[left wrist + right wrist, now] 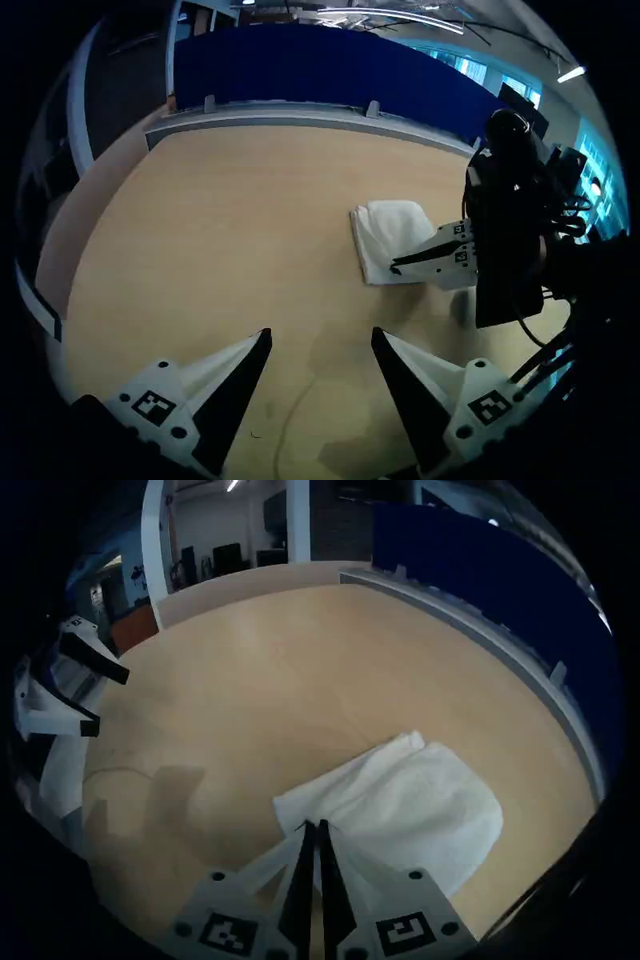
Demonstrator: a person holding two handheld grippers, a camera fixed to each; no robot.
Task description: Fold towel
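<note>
The white towel lies on the wooden table as a small, plump pad of several layers, so I judge the folding nearly or wholly done. At most a last fold or a tidying of the edges is left. In the right gripper view it sits at about 5 o'clock, with a free corner poking toward 12 and its rounded, folded side toward 3. Its straight edge runs from 8 toward 2 o'clock. The pad looks close to square there and its near part is covered, so I cannot name a long axis firmly. In the left gripper view the towel sits at 3 o'clock. The right gripper has its fingers pressed together, tips at the towel's near edge. Whether cloth is caught between them I cannot tell. The left gripper is spread wide over bare table, well apart from the towel. A blue partition stands along the table's far side at 12 o'clock.
</note>
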